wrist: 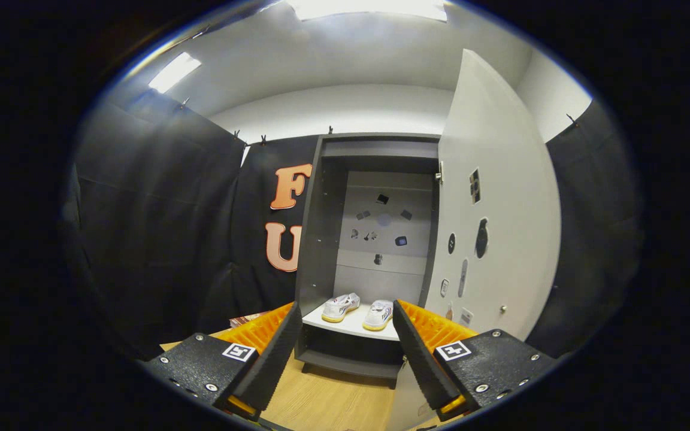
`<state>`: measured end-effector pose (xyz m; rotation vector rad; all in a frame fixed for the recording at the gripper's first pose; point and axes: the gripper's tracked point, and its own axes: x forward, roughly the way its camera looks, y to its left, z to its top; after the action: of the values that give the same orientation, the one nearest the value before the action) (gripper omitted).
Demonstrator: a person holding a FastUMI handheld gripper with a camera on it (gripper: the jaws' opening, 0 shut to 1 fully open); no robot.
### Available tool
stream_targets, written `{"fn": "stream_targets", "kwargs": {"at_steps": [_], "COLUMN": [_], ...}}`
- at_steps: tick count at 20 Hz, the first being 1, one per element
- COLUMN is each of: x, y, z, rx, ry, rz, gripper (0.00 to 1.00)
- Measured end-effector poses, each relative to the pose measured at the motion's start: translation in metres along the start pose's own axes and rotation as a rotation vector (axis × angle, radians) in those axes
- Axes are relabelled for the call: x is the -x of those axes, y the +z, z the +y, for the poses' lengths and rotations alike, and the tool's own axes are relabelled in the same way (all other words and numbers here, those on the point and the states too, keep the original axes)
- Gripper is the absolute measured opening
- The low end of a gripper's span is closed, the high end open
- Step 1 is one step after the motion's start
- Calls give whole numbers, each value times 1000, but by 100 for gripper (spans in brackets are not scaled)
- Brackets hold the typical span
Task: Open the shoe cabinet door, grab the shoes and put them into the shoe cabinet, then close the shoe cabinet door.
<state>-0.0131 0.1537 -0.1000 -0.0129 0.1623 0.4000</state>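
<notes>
Tool [348, 350] with fingers spread apart, gripping nothing, above the wooden floor [327, 401]. Beyond it, two shoes [358, 310] rest side by side on the shoe cabinet [321, 239] shelf [354, 326]; door [495, 227] swung open.

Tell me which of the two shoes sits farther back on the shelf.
The left shoe, angled toward the cabinet's back; the right shoe sits nearer the open gripper.

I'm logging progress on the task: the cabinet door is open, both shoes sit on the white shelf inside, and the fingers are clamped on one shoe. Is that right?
Not quite. In the gripper view the gripper has its fingers spread open and holds nothing; both shoes lie beyond them on the white shelf inside the cabinet. The door is open, as you said.
</notes>
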Motion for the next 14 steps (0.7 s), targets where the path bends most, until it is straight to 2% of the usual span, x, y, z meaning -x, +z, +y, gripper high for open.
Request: {"fn": "stream_targets", "kwargs": {"at_steps": [6, 9, 14], "x": [50, 67, 80], "y": [15, 11, -2], "z": [-76, -115, -168], "rx": [-52, -36, -12], "ry": [-174, -289, -412], "rz": [-34, -37, -15], "gripper": [94, 94, 93]}}
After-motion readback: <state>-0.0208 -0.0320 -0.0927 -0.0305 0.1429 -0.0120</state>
